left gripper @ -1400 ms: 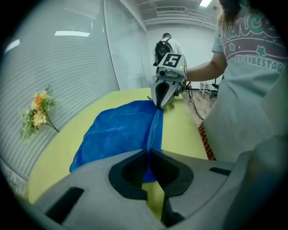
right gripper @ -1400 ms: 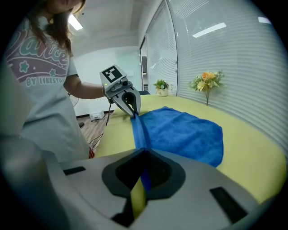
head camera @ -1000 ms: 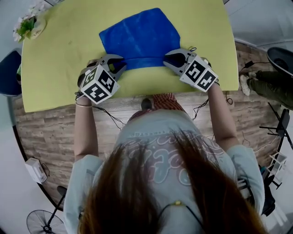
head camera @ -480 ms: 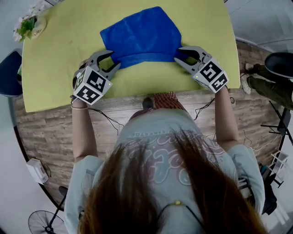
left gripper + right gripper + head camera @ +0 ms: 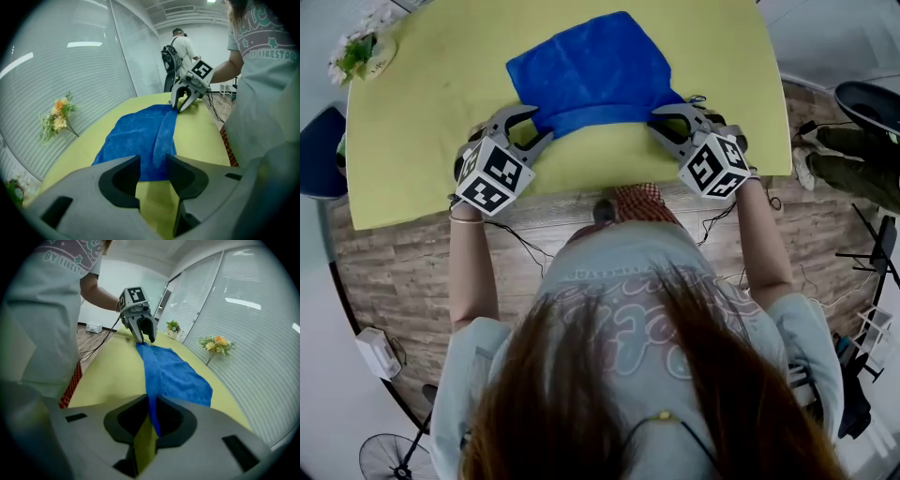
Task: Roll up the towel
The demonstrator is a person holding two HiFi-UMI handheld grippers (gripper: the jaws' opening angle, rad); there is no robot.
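Observation:
The blue towel (image 5: 586,70) lies flat on the yellow table (image 5: 422,112), with a narrow folded band (image 5: 595,120) along its near edge. My left gripper (image 5: 536,124) is at the band's left end. Its jaws have just opened and stand open, and the towel's corner (image 5: 157,154) lies just beyond the tips, untouched. My right gripper (image 5: 661,124) is at the band's right end. Its jaws have just been closing and pinch a thin strip of towel (image 5: 151,401). Each gripper also shows in the other's view: the right gripper (image 5: 183,101) and the left gripper (image 5: 145,336).
A small bunch of flowers (image 5: 356,52) lies at the table's far left corner. A blue chair (image 5: 319,150) stands to the left. Cables (image 5: 520,239) trail over the wooden floor by the table's near edge. A person (image 5: 180,47) stands far behind.
Both grippers let go of the towel's near fold and drew slightly outward. The left one now stands open; the right rolled, came back in to the right corner and closed on it.

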